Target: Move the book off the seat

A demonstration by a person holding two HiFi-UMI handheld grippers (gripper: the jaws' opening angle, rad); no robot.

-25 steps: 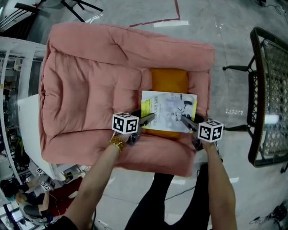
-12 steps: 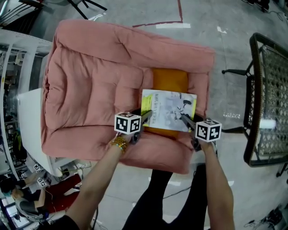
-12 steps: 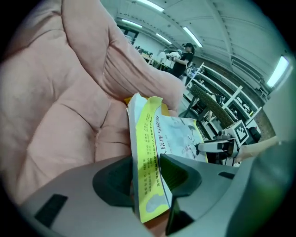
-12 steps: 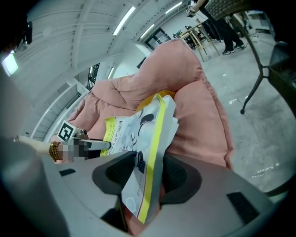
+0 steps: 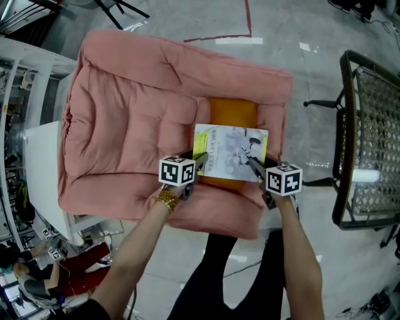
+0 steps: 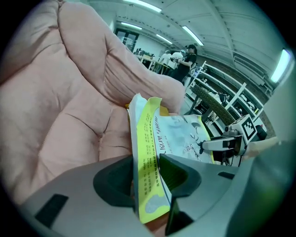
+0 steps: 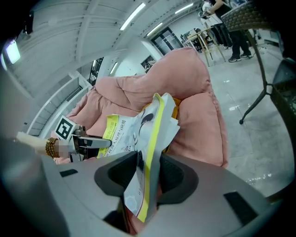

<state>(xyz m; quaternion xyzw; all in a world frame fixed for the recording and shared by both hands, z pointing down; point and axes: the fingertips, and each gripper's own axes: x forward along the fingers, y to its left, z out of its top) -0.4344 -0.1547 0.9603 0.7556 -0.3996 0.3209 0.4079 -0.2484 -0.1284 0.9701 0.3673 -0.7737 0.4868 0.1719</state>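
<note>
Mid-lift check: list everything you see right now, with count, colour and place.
armchair: one, pink, centre of head view
cushion: one, orange, in the armchair
book: one, white and yellow, over the cushion
mesh furniture: one, black, floor at right
table: one, white, left of armchair
tape line: one, red, floor beyond armchair
bracelet: one, brown beads, left wrist
left gripper: one, grey; jaws have just been closing, now clamp the book's left edge
right gripper: one, grey; jaws have just been closing, now clamp its right edge
</note>
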